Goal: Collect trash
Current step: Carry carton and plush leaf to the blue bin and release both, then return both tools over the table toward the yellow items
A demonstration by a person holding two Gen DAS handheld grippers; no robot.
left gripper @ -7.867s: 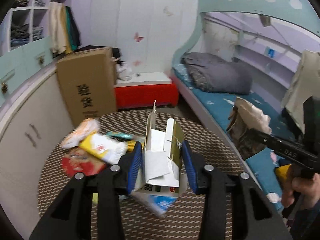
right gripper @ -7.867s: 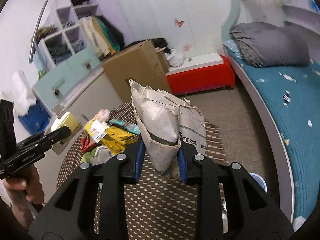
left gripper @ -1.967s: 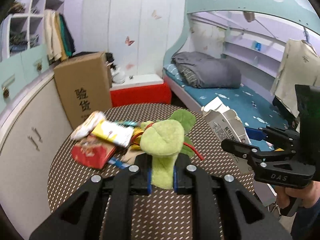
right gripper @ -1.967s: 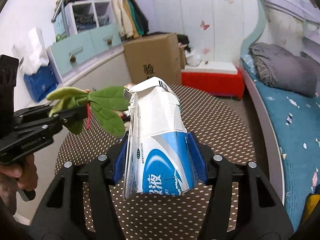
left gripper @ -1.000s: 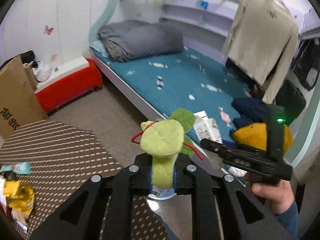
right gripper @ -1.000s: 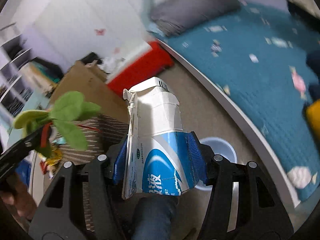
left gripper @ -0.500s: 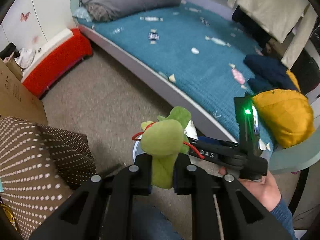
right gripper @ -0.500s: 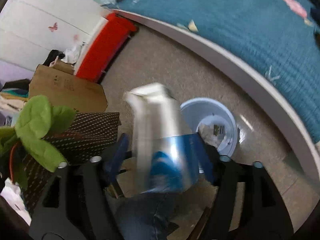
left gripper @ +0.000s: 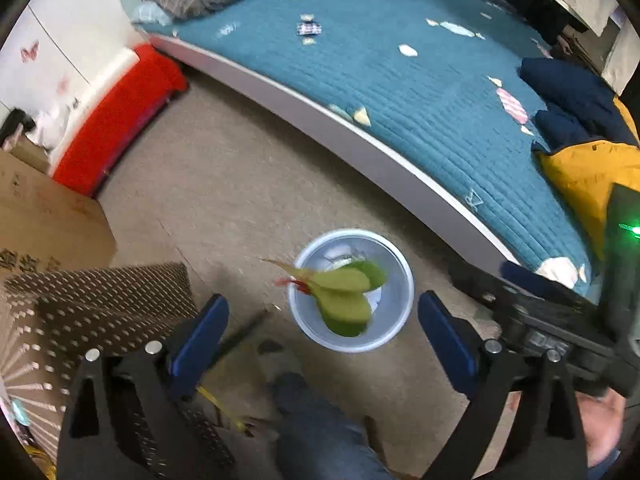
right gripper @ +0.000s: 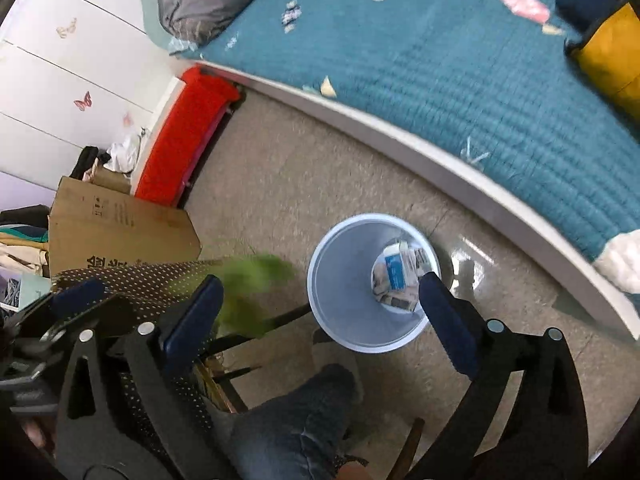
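A pale blue bin (left gripper: 400, 280) stands on the floor beside the bed. In the left wrist view a green leafy plush (left gripper: 340, 292) is in mid-air over the bin's mouth, blurred. My left gripper (left gripper: 322, 338) is above it, jaws opening wide, with nothing between them. In the right wrist view the blue-and-white milk carton (right gripper: 396, 276) lies at the bottom of the bin (right gripper: 332, 272). My right gripper (right gripper: 320, 312) hangs over the bin, jaws opening, holding nothing. The plush (right gripper: 248, 292) shows there as a green smear left of the bin.
A bed with a teal quilt (left gripper: 420, 92) curves along the far side. A red bench (left gripper: 116, 128) and a cardboard box (right gripper: 116, 224) stand at the left. The dotted table edge (left gripper: 100, 300) and a person's knee in jeans (right gripper: 296, 428) are close below.
My left gripper has gone from shut to open and let the green plush drop towards the bin. The right gripper has widened, and the carton now lies in the bin. Both hands have sunk lower.
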